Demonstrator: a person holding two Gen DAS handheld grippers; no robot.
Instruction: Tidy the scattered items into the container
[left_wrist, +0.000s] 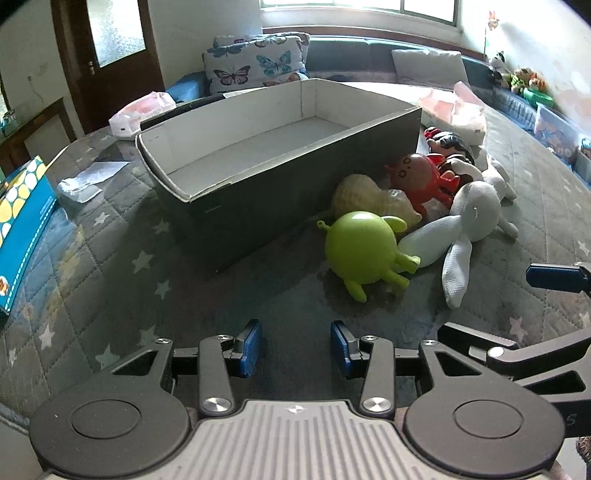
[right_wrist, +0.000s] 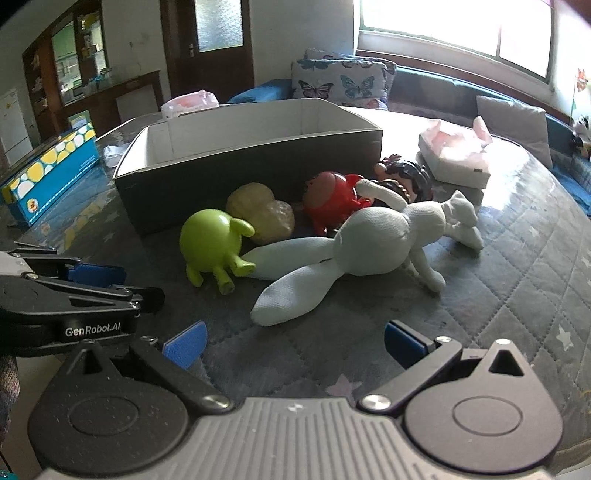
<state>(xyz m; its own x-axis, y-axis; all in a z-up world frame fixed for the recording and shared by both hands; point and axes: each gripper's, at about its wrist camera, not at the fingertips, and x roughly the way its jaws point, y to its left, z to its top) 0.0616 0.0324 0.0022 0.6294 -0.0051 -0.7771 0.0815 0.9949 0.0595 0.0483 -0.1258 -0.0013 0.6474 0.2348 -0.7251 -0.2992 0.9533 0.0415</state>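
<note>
My glossy green plastic ball-shaped toy (left_wrist: 360, 247) shines beside the soft white knitted cloth rabbit (right_wrist: 373, 236); the dark matt cardboard box (left_wrist: 295, 192) sits on the grey quilted star-print bedcover (left_wrist: 110, 280).

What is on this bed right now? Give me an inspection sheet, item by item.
Surface: grey star-quilted bedcover.
Job's things: open dark box, nothing inside; beside it a green toy, yellow toy, red toy, dark-haired doll, white plush rabbit, heaped together.
Clutter: blue dotted carton, crumpled paper, pink-and-white bags.
Grippers: left claw open, right claw open wide, both holding nothing.
Cables: nothing seen.
Surroundings: butterfly pillows, window, wooden door.
</note>
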